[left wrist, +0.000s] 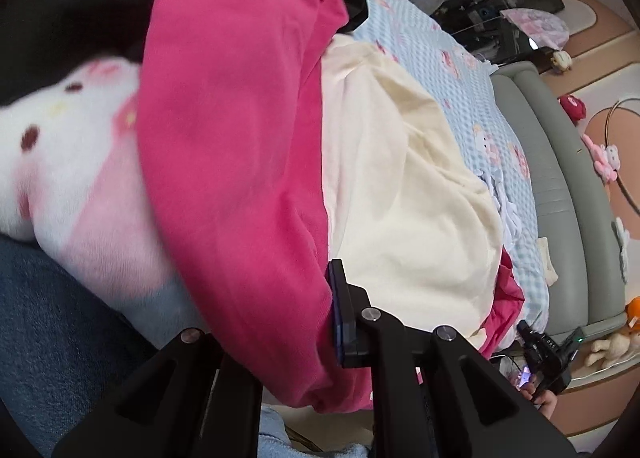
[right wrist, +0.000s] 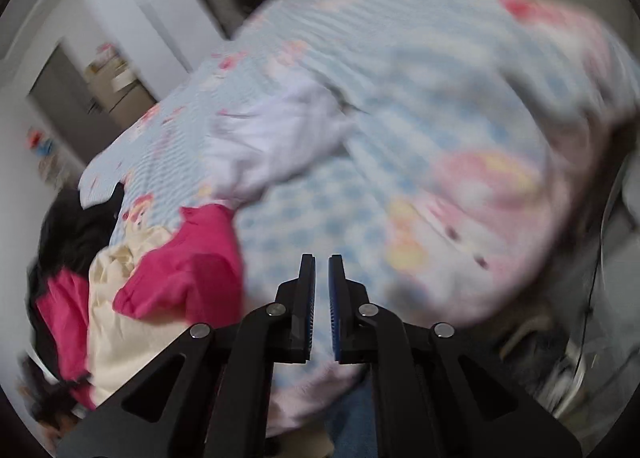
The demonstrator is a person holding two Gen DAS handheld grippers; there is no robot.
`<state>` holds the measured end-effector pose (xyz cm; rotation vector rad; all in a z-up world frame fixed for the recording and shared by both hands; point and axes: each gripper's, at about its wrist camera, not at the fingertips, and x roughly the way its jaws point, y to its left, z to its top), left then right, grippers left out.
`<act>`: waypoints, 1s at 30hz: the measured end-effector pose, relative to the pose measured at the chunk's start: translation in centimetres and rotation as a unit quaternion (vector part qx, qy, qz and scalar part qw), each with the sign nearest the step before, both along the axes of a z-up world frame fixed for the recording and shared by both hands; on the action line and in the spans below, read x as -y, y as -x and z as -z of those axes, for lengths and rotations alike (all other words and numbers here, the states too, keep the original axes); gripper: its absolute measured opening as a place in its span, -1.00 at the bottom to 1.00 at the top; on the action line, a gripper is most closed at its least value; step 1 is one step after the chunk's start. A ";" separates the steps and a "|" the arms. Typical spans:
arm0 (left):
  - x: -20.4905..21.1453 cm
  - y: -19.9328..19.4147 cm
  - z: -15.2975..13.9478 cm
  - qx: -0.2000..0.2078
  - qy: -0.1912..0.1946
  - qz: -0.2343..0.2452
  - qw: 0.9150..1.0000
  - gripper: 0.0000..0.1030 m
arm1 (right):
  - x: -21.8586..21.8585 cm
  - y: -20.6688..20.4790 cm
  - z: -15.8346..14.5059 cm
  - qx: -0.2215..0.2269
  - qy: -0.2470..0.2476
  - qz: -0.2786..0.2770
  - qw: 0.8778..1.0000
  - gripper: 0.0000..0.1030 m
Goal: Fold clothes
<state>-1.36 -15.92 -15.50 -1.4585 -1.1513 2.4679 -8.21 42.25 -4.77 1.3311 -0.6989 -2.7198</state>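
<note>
Left gripper [left wrist: 320, 322] pinches the pink garment [left wrist: 240, 138]; I see the cloth run between its fingers, hiding the left one. That garment hangs across the cream garment [left wrist: 400, 186], which lies on the blue checked bedspread [left wrist: 460, 70]. My right gripper [right wrist: 322, 290] hovers above that bedspread [right wrist: 320, 218], fingers nearly together with only a thin gap and nothing between them. A white garment [right wrist: 264, 138] lies on the bedspread beyond it; the view is blurred.
</note>
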 end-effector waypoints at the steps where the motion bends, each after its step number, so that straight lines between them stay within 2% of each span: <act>1: 0.1 0.0 0.0 -0.001 0.000 0.002 1.000 -0.76 | 0.9 0.0 0.0 -0.002 0.005 -0.024 1.000 -0.76; 2: 0.2 0.0 -0.1 -0.003 0.000 0.004 1.000 -0.76 | 1.8 0.0 0.0 -0.003 0.010 -0.049 0.999 -0.66; 4: 0.1 0.1 -0.4 -0.008 -0.001 0.007 1.000 -0.76 | 3.6 0.0 -0.1 -0.006 0.021 -0.098 0.995 0.04; 6: 0.0 0.2 -0.8 -0.015 0.001 0.013 1.000 -0.76 | 5.6 0.4 -0.1 -0.010 0.027 -0.136 0.990 0.21; 9: -0.2 0.9 -1.3 -0.012 0.011 0.025 1.000 -0.65 | 8.7 2.4 1.1 0.004 0.004 -0.159 0.987 0.24; 10: -0.1 1.4 -1.1 -0.002 0.009 0.030 1.000 -0.34 | 9.6 3.4 2.0 0.019 -0.007 -0.163 0.987 0.18; 11: -0.1 1.9 -0.8 0.008 0.007 0.034 0.999 -0.05 | 10.3 4.5 3.0 0.035 -0.017 -0.166 0.985 0.00; 12: 0.1 2.5 -0.2 0.026 0.001 0.038 0.999 -0.11 | 10.1 4.7 2.5 0.026 -0.011 -0.163 0.986 -0.75; 13: 0.1 2.9 -0.1 0.034 0.003 0.041 0.999 -0.39 | 9.8 4.9 1.8 0.013 -0.004 -0.159 0.987 -0.87; 14: 0.1 3.2 -0.4 0.033 0.013 0.042 0.998 -0.88 | 9.5 5.1 1.1 0.001 0.003 -0.155 0.988 -0.87; 17: 0.4 2.7 -3.5 -0.034 0.021 0.034 0.999 -0.85 | 8.5 5.6 -1.0 -0.037 0.025 -0.143 0.989 -0.91; 18: 0.6 2.3 -4.5 -0.050 0.018 0.024 0.998 -0.85 | 7.0 4.8 -1.7 -0.055 0.052 -0.120 0.990 -0.91; 21: -0.1 1.2 -4.6 -0.034 -0.001 0.011 0.999 -0.85 | 2.3 2.1 -3.8 -0.112 0.140 -0.044 0.983 -0.90; 23: -1.6 1.0 -3.3 -0.001 0.043 0.020 0.999 -0.85 | 1.5 1.8 -1.3 -0.067 0.161 -0.019 0.985 -0.86; 24: -1.8 0.9 -2.9 0.006 0.049 0.021 0.999 -0.85 | 1.1 1.6 0.1 -0.043 0.170 -0.008 0.985 -0.86; 26: -1.6 0.6 -2.3 0.007 0.034 0.019 0.999 -0.85 | 0.4 1.3 2.8 0.007 0.187 0.015 0.982 -0.84; 28: -1.4 0.3 -1.8 0.008 0.018 0.016 1.000 -0.84 | -0.7 0.5 3.0 0.010 0.190 0.030 0.981 -0.77; 30: -1.2 0.1 -1.3 0.009 0.003 0.014 1.000 -0.81 | -1.7 -0.7 2.3 -0.008 0.192 0.048 0.980 -0.73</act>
